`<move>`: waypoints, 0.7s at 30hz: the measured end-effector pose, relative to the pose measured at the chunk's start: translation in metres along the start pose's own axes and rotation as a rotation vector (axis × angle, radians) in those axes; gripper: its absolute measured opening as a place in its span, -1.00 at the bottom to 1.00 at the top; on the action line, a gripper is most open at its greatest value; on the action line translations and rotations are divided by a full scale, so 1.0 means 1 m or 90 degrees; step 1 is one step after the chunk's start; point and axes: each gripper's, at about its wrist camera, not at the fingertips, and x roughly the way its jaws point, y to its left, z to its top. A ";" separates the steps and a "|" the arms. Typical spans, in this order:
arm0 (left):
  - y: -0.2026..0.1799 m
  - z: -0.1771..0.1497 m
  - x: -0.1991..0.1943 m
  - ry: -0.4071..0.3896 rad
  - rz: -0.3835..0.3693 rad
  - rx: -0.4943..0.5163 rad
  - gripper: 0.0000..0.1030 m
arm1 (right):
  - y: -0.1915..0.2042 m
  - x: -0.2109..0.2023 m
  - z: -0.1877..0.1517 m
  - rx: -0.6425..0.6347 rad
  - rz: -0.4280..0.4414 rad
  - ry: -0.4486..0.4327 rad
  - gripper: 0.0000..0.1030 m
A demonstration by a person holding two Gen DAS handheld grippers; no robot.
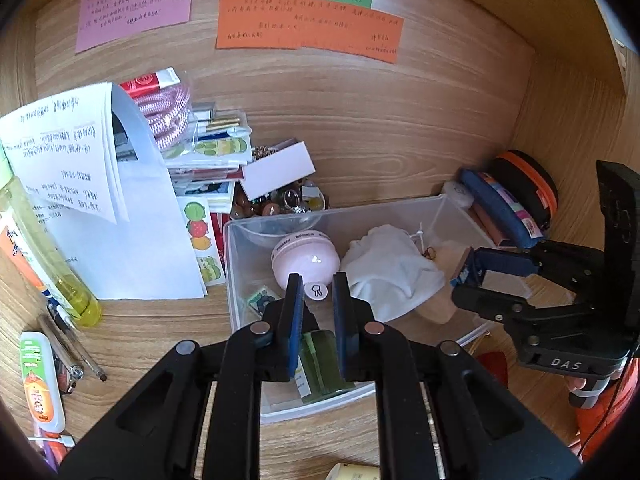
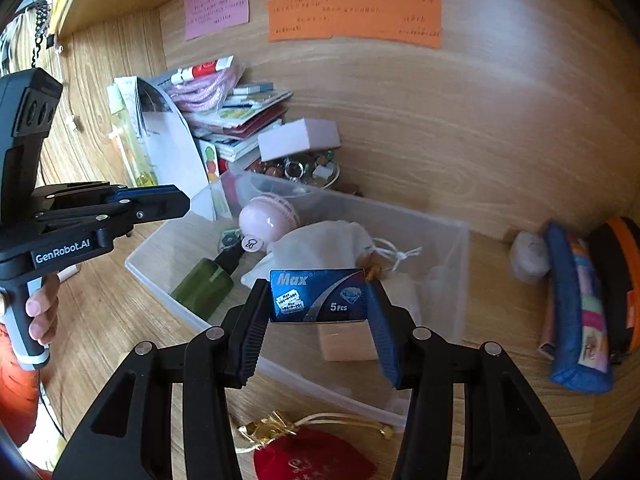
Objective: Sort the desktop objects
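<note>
The blue blade box (image 2: 318, 296) is sitting crosswise between the pads of the right gripper (image 2: 316, 312), clamped by its two short ends, so its printed face with "Max" and "5 Pcs" is showing plainly toward that gripper's own camera. It is a small, flat, glossy carton with a silver swoosh across it. Gripped edge to edge like this, it is hanging just over the near part of the clear plastic bin (image 2: 460, 240), and my guess is that it is being carried there to be dropped in with the other small things.

Just ahead of those fingers, inside the bin, a white cloth pouch (image 2: 320, 240) is lying with its drawstring trailing, and a pale tan block (image 2: 348, 344) is resting right beneath the box. Ahead and to the left, a pink round case (image 2: 268, 216) is lying beside a green bottle (image 2: 204, 284).

The left gripper (image 1: 316, 296) is hovering over its own end of the bin, jaws drawn in as far as they go with nothing pinched that I can make out; a small white tag (image 1: 316, 291) is showing in the narrow slot between the tips, though whether they are touching it I cannot tell. It looks idle, perhaps just done with the bottle directly below it.
</note>
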 end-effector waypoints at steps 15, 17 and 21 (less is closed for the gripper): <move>0.000 -0.016 0.003 0.015 0.001 0.007 -0.08 | 0.020 0.023 -0.005 -0.041 -0.015 0.032 -0.13; 0.001 -0.019 -0.003 0.008 -0.001 0.005 0.06 | 0.020 0.021 -0.006 -0.045 -0.019 0.031 -0.12; 0.001 -0.028 -0.013 0.002 0.010 0.015 0.12 | 0.020 0.010 -0.011 -0.046 -0.031 0.021 0.14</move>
